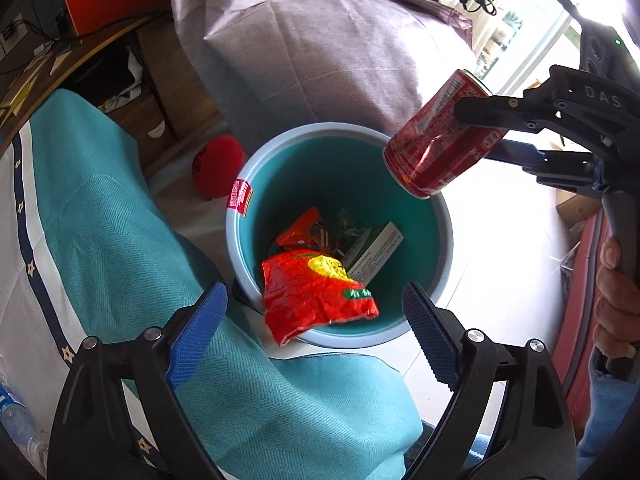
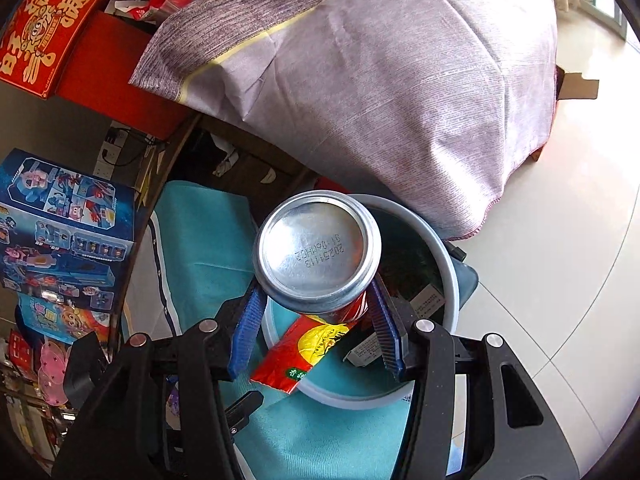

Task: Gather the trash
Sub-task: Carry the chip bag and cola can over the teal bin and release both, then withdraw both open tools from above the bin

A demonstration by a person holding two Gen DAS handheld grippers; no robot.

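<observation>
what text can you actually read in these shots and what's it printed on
"DAS" – moulded on the right gripper body, beside the red can it grips.
"20251113", seen mirrored, with a second code line I can't make out – stamped on the can's silver base.
Large gold Chinese characters on the red box – not confidently readable.
Can's side print, pink bin sticker, red snack wrapper, blue toy box: too small or blurred.

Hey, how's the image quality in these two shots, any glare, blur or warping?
Left wrist view: window light blows out the upper right behind the can; straight edges bow from the fisheye; the wrapper over the bin is sharp. Right wrist view: floor glares white; can base date print is readable; corners vignette black.
</observation>
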